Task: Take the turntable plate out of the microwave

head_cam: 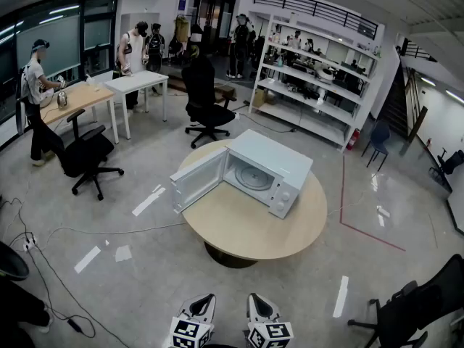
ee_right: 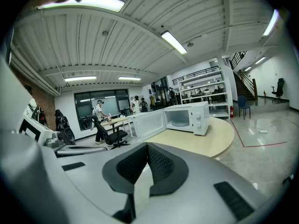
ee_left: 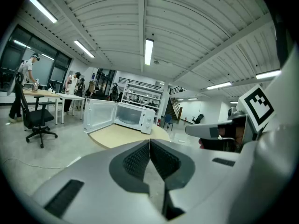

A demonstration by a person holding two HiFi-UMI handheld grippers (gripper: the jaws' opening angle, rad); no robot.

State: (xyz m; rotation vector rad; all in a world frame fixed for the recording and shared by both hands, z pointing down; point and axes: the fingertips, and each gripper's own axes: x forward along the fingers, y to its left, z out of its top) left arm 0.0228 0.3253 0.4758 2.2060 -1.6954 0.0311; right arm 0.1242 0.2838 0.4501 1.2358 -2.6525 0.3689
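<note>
At the far left a black office chair (head_cam: 85, 154) stands on the grey floor (head_cam: 145, 267), well apart from our work. Low in the head view our left tongs (head_cam: 206, 297) are pressed together with nothing between the ribbed pads (ee_left: 138, 160), and they hang short of the round wooden bench (head_cam: 239, 230) without touching it. On that bench the white microwave (head_cam: 279, 167) sits with its door (head_cam: 197, 181) swung out to the left, so the cavity faces us. Inside, the turntable plate (head_cam: 254, 177) lies flat on the cavity floor. It is a round, pale, glassy disc that fills most of that floor, and neither pair of tongs touches it. In the right gripper view we see it as a thin pale ellipse low in the opening. Our right tongs (head_cam: 255, 297) sit just beside the left ones, likewise closed on nothing, with their dark pads (ee_right: 161, 162) meeting at the tip. Further right, the control knobs (head_cam: 285, 194) sit on the microwave's front panel, and a white shelving rack (head_cam: 312, 85) stands behind.
</note>
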